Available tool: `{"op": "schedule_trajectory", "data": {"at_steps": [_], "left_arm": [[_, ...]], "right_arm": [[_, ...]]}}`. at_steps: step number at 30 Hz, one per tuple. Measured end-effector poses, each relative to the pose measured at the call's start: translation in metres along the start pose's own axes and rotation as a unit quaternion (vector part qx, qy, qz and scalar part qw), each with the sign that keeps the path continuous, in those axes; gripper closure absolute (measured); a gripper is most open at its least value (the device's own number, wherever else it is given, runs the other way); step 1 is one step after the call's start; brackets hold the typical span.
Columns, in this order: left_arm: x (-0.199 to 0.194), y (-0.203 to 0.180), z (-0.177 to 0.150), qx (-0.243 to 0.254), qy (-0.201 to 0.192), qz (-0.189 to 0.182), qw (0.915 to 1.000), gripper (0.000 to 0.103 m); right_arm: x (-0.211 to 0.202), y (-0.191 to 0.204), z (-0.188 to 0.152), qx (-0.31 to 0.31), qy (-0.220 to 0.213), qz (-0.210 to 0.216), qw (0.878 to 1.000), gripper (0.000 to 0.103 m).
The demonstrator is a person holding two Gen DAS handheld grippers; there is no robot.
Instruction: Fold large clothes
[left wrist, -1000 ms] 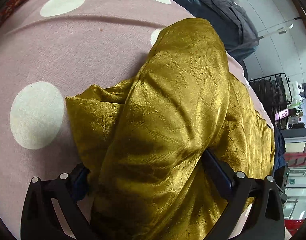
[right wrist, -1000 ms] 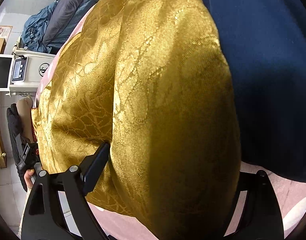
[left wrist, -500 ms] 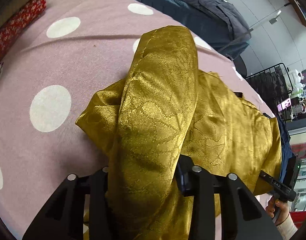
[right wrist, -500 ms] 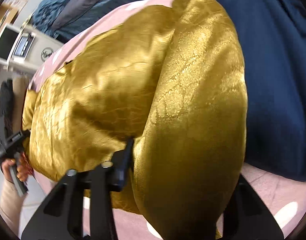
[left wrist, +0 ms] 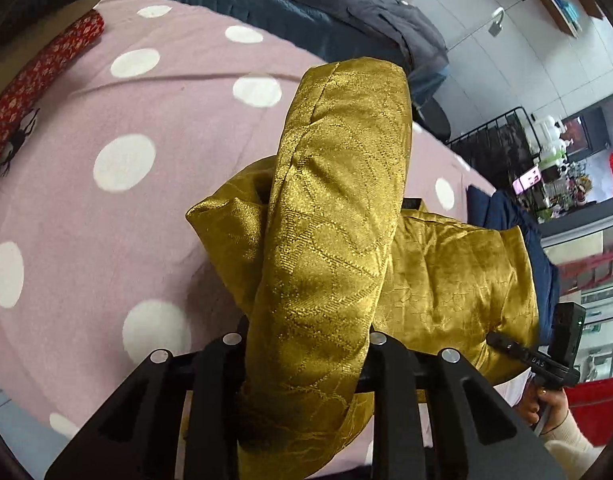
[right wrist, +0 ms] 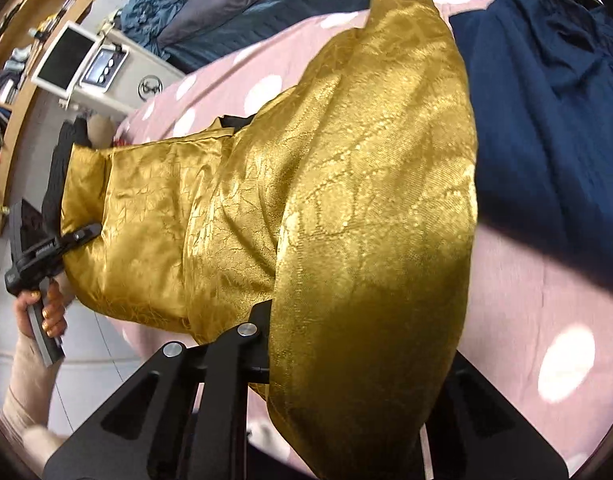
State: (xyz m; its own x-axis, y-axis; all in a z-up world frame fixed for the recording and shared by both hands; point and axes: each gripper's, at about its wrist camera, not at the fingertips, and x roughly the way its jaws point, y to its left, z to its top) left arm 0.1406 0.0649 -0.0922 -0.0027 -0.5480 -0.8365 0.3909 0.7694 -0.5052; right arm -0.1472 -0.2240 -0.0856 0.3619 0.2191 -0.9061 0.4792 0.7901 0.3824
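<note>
Over the pink dotted bedspread (left wrist: 66,208), the left gripper (left wrist: 306,344) and right gripper (right wrist: 346,340) each clamp a thick fold of the gold garment (left wrist: 446,280), just beside a navy cloth (right wrist: 546,120) to its right.

Left gripper (left wrist: 306,364): matte black frame, angular struts with slot cut-outs, four round silver screw heads across the top.

Right gripper (right wrist: 346,344): same black frame; two silver screws showed on one side, the rest hidden.

Right hand (left wrist: 546,404): bare skin, cream knit sleeve, black handle with white lettering.

Left hand (right wrist: 42,308): bare skin, gold-painted nails, beige sleeve, black handle with grey grip.
</note>
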Motion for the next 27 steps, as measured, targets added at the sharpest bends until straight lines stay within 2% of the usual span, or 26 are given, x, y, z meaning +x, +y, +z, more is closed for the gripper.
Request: {"op": "schedule_trajectory", "data": {"at_steps": [4, 7, 13, 17, 21, 25, 27], "left_arm": [[-0.004, 0.008, -0.013, -0.005, 0.004, -0.006, 1.0000, 0.080], [-0.003, -0.010, -0.003, 0.030, 0.000, -0.003, 0.9995, 0.080], [-0.024, -0.062, 0.021, 0.118, -0.030, -0.040, 0.9918, 0.082], [-0.037, -0.108, 0.034, 0.152, -0.059, -0.075, 0.9838, 0.082], [-0.048, -0.162, 0.039, 0.181, -0.091, -0.111, 0.9729, 0.082], [-0.037, -0.239, 0.042, 0.212, -0.105, -0.144, 0.9607, 0.082], [-0.022, -0.279, 0.039, 0.230, -0.105, -0.155, 0.9550, 0.082]], "right_arm": [[-0.005, 0.002, -0.033, 0.019, 0.002, -0.018, 1.000, 0.086], [-0.012, 0.012, -0.040, 0.032, -0.011, -0.029, 0.999, 0.086], [-0.057, 0.046, -0.023, -0.013, -0.061, -0.057, 0.996, 0.088], [-0.105, 0.054, 0.000, -0.037, -0.104, -0.074, 0.991, 0.089], [-0.175, 0.029, 0.017, -0.035, -0.154, -0.084, 0.984, 0.089], [-0.254, -0.025, 0.029, -0.010, -0.209, -0.087, 0.974, 0.089], [-0.298, -0.071, 0.032, 0.007, -0.234, -0.097, 0.967, 0.089]]}}
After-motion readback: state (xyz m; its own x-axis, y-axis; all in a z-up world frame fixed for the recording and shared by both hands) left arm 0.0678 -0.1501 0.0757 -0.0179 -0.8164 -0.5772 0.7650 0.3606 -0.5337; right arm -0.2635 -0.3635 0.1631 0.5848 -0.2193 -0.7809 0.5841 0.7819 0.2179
